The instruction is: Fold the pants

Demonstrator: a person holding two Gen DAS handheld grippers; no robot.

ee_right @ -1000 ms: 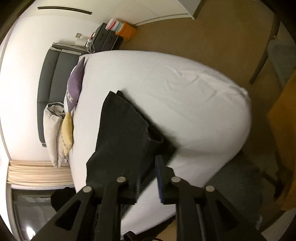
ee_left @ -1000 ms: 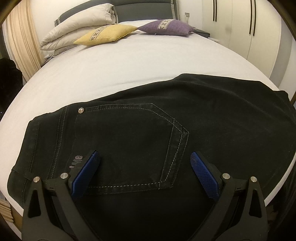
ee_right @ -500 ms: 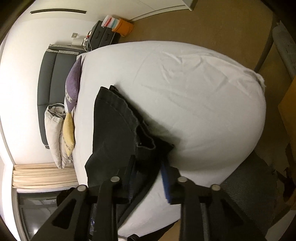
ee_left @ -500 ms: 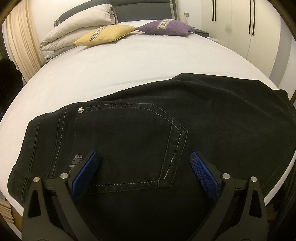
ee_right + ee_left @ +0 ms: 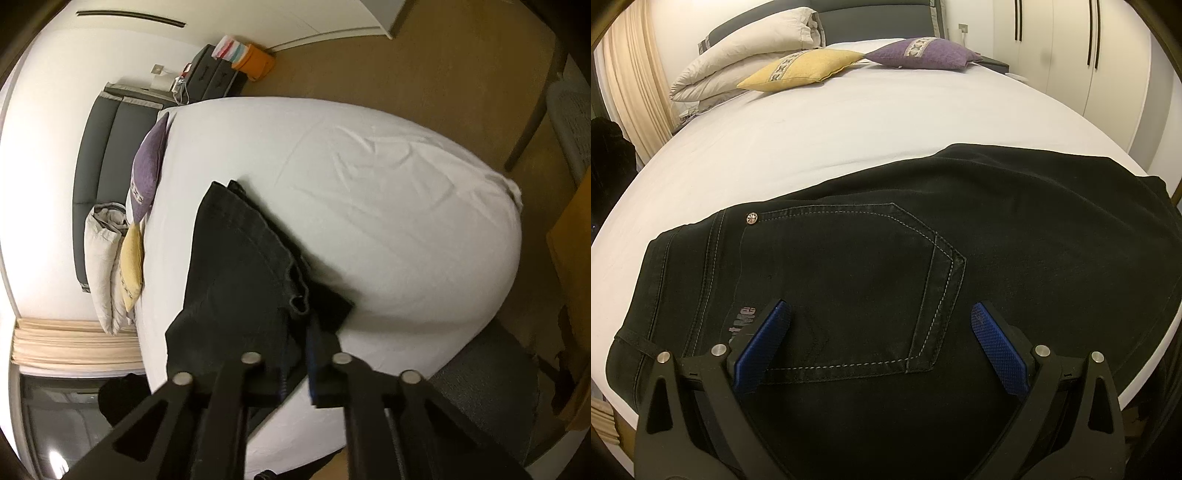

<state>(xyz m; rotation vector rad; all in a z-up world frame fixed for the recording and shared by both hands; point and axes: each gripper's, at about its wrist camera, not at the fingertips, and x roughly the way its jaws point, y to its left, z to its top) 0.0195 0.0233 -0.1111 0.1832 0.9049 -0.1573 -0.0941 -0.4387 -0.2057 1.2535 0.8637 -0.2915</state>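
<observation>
The black pants lie spread across the near edge of the white bed, waistband to the left, a back pocket with pale stitching facing up, and the leg cloth running off to the right. The left gripper hangs low over the seat of them with its blue-padded fingers spread wide, one on each side of the pocket's lower edge; they hold nothing, and I cannot tell if the tips touch the cloth.

From the right wrist view the same pants show as a dark folded strip on the sheet, with a bunched end drooping near the mattress edge. The right gripper has its fingers drawn close together on that bunched cloth, pinching a fold of it between the pads.

At the far end of the bed sit a yellow cushion and a purple cushion side by side, with a folded cream duvet behind them against the grey headboard. White wardrobe doors stand on the far right, and beige curtains hang on the left.
</observation>
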